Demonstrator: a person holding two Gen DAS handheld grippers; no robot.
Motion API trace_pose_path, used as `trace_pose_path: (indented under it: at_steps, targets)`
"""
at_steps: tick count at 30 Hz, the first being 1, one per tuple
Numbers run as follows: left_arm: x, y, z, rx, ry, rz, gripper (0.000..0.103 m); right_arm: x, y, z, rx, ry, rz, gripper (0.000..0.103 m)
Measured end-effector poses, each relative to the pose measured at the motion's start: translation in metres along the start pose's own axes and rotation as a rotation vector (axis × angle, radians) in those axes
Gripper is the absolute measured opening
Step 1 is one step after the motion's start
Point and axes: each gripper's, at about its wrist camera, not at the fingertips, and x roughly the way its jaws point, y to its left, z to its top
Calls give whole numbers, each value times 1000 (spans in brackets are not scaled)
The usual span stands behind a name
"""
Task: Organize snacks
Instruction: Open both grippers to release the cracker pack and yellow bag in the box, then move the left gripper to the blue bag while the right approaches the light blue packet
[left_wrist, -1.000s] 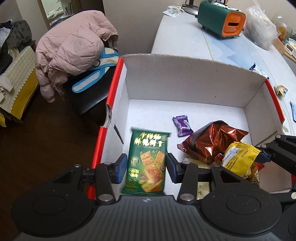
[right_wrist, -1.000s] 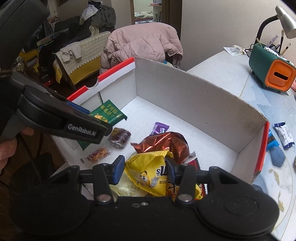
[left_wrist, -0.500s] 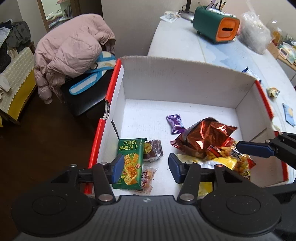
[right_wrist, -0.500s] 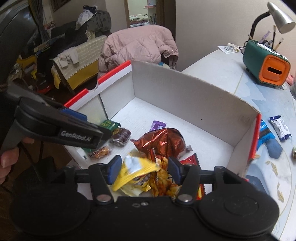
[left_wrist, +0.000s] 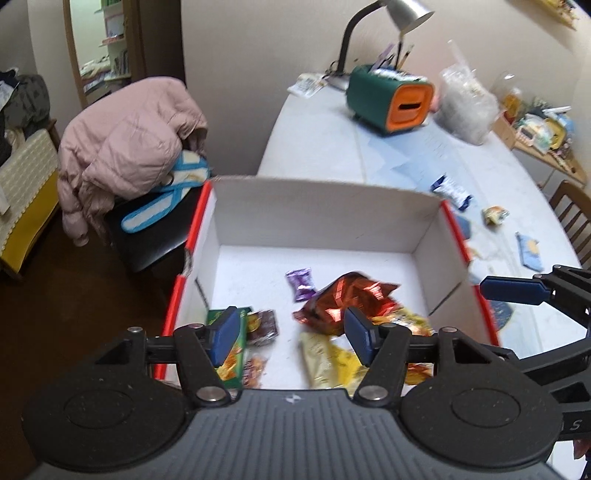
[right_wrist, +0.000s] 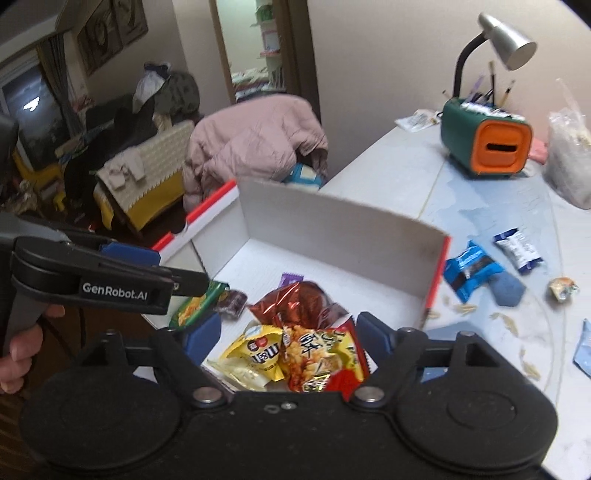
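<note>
Left wrist view: left hand-held gripper (left_wrist: 290, 330) and right hand-held gripper (right_wrist: 289, 330), jaws just opening, empty, releasing snacks into the white cardboard box (left_wrist: 325, 205).

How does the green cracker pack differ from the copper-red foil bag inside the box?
The green cracker pack is flat and matte, lying by the box's left wall; the copper-red foil bag is shiny, crumpled and puffed, nearer the middle. The pack is slimmer, the bag bulkier. Both rest on the box floor, gripped by nothing.
</note>
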Motion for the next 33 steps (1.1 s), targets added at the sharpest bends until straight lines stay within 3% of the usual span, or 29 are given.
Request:
trace_pose_path:
  at_steps: [4, 8, 11, 22, 28, 33]
  targets:
    - [-11, -12, 1, 29, -37, -38, 62, -19, -9, 0, 24, -40, -15, 84]
    - [-18, -26, 3, 53, -72, -81, 70, -39, -20, -1, 62, -83, -39, 91]
    - [-22, -36, 5, 70, -89, -118, 71, -51, -27, -2, 83, -117, -68, 101]
    - [-18, -78, 19, 85, -106, -229, 79, -83, -62, -12, 164, -176, -170, 102]
    - [-2, -119, 38, 137, -100, -240, 79, -101, -101, -18, 211, -179, -237, 102]
    - [25, -150, 62, 146, -44, -226, 79, -110, -146, -22, 265, -163, -306, 103]
